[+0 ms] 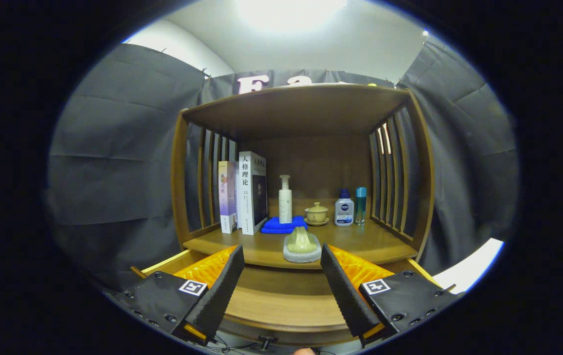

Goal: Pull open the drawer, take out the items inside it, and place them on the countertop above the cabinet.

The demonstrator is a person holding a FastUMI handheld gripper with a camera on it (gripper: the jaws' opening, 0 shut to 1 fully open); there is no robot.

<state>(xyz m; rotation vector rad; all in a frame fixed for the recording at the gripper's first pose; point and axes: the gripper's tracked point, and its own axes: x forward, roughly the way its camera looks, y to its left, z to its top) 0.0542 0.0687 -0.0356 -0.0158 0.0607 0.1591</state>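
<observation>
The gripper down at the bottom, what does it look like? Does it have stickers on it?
The gripper has two long wedge-shaped fingers with ribbed inner faces. Each sits on a black block with round screw heads, and each block carries a small white square tag printed with a black pattern. Thin black cables trail beneath it.

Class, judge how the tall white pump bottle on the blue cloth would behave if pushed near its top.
The pump bottle is tall and narrow, so it would probably tip. The folded cloth under it likely makes a soft, unsteady footing. The open gripper is well short of it.
</observation>
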